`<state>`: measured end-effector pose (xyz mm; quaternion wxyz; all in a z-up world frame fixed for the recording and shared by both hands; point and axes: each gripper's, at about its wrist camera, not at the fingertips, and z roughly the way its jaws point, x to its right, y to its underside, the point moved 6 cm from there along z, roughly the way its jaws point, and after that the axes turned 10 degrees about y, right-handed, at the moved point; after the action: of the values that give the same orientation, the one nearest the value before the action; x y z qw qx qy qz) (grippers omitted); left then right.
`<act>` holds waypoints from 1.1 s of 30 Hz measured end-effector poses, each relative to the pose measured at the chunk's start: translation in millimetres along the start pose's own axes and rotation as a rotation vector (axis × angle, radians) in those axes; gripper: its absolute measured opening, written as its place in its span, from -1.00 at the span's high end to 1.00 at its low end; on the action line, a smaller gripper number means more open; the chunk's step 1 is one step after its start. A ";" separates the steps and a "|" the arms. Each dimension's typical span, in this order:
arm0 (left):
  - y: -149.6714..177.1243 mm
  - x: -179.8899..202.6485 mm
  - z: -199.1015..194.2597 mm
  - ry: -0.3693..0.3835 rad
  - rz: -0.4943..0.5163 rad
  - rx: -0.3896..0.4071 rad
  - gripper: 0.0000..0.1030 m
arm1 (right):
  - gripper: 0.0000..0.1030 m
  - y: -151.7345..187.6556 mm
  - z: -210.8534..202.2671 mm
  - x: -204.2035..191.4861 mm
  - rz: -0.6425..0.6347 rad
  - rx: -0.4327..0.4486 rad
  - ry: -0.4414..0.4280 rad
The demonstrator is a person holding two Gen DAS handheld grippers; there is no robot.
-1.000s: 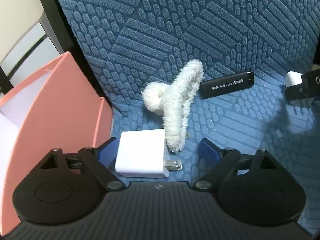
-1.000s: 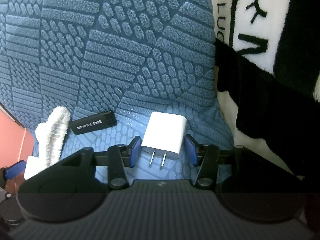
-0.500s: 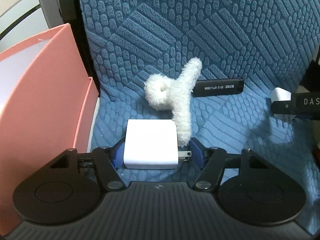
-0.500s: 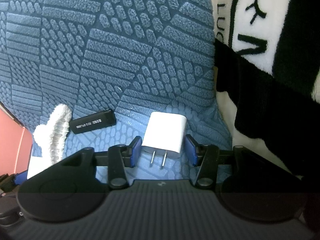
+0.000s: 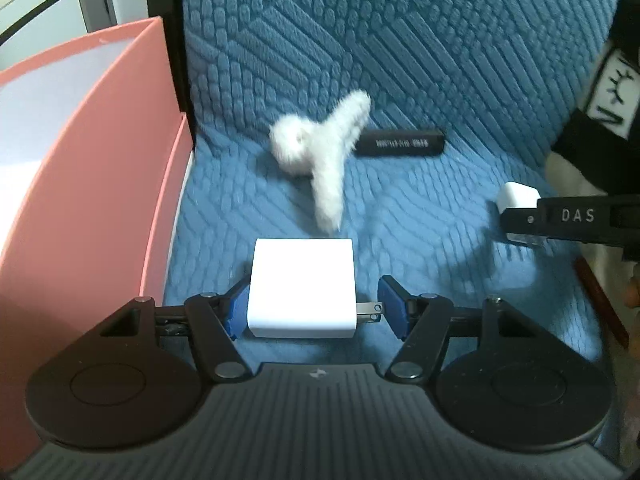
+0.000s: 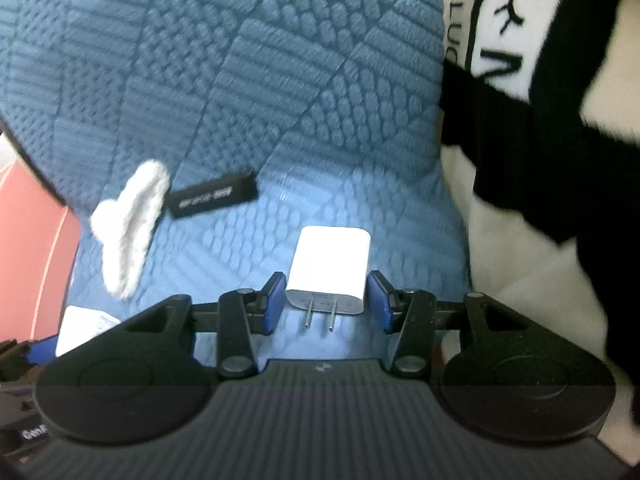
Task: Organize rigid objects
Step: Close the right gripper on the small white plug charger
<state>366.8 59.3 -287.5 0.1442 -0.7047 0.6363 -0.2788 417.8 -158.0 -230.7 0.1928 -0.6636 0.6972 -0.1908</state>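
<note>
The square charger [image 5: 302, 286] now sits between the left jaws.

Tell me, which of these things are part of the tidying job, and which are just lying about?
Part of the job: large white charger, small white charger, black lighter, fluffy white hair claw, pink box.

Just lying about: blue quilted cover, black-and-white blanket.

White charger [image 6: 329, 269] between open right gripper [image 6: 326, 304] fingers
</note>
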 end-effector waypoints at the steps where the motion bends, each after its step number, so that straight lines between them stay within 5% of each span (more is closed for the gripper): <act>1: 3.6 1.4 -2.6 -0.005 0.010 -0.001 -0.37 | 0.07 4.1 -2.7 -0.7 0.000 -0.006 0.001; 23: 91.5 15.3 -54.1 0.050 0.059 -0.057 -0.37 | 0.10 108.4 -73.6 -35.9 -0.012 -0.042 -0.006; 33: 115.0 20.6 -80.3 0.051 0.083 -0.051 -0.38 | 0.09 150.8 -97.7 -25.1 0.112 -0.081 -0.037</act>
<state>227.3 34.3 -282.9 0.1211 -0.6739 0.6753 -0.2742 239.5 -124.9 -225.7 0.1890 -0.6342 0.7367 -0.1394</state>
